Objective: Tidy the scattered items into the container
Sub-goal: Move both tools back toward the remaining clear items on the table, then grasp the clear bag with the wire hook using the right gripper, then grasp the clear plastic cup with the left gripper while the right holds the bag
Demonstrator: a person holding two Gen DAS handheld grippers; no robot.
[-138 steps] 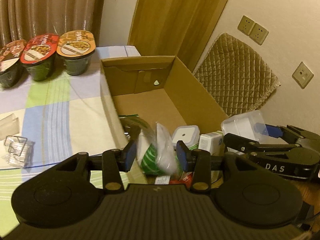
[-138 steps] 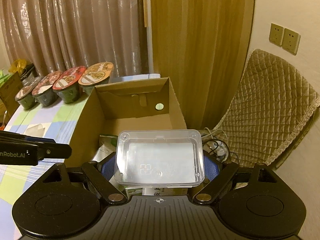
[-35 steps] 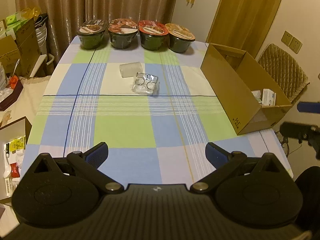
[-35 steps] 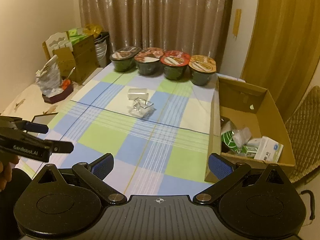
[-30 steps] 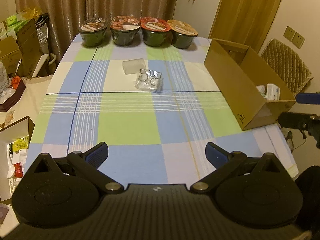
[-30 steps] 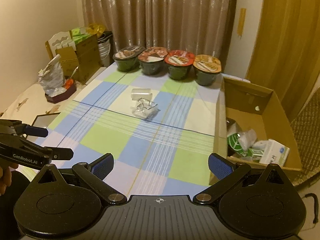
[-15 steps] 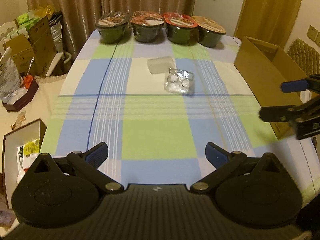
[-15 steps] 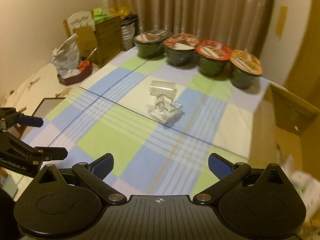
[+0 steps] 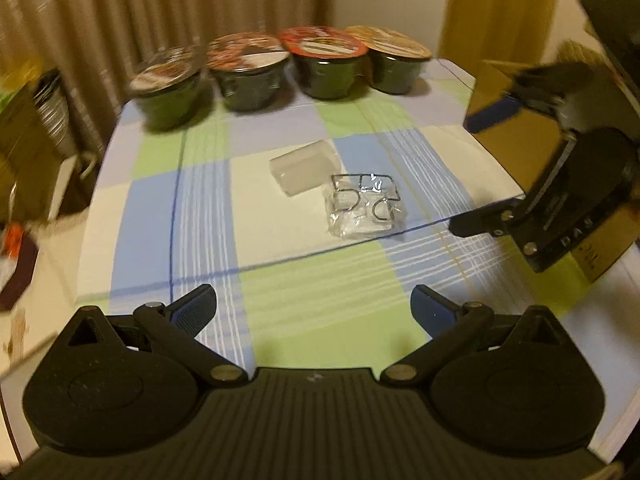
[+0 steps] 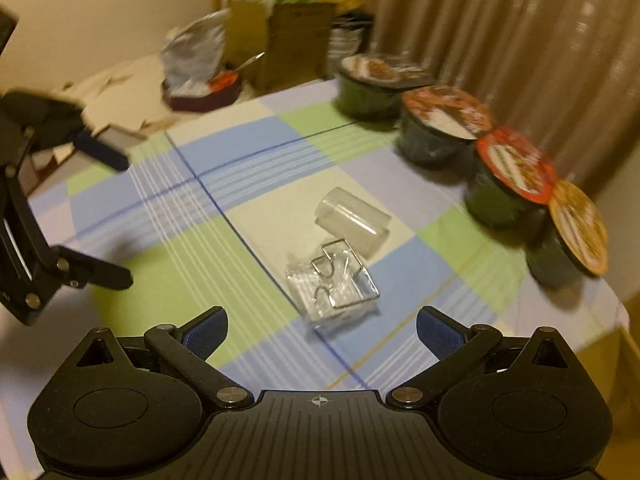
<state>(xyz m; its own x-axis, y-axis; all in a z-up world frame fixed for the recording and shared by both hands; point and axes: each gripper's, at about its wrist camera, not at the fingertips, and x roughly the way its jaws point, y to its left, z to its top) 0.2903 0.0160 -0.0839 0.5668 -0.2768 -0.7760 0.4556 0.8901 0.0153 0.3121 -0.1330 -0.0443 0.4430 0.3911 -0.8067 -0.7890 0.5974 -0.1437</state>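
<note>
A clear packet with bent wire pieces (image 9: 366,206) (image 10: 336,284) lies mid-table on the checked cloth. Just behind it rests a small frosted plastic box (image 9: 304,172) (image 10: 354,220). My left gripper (image 9: 314,308) hovers open over the near part of the table, well short of both. My right gripper (image 10: 322,330) is open too, with the packet just ahead between its fingertips' line. The cardboard box (image 9: 516,128) stands at the table's right edge, partly hidden by the right gripper's body in the left wrist view.
Several lidded instant-noodle bowls (image 9: 324,64) (image 10: 444,124) line the far edge of the table before the curtain. Cartons and bags (image 10: 248,40) crowd the floor at the left. The other tool shows in each view's side (image 10: 24,208).
Both grippers have swung left and moved in toward the packet and frosted box. The right gripper has turned away from the cardboard box, which has left its view.
</note>
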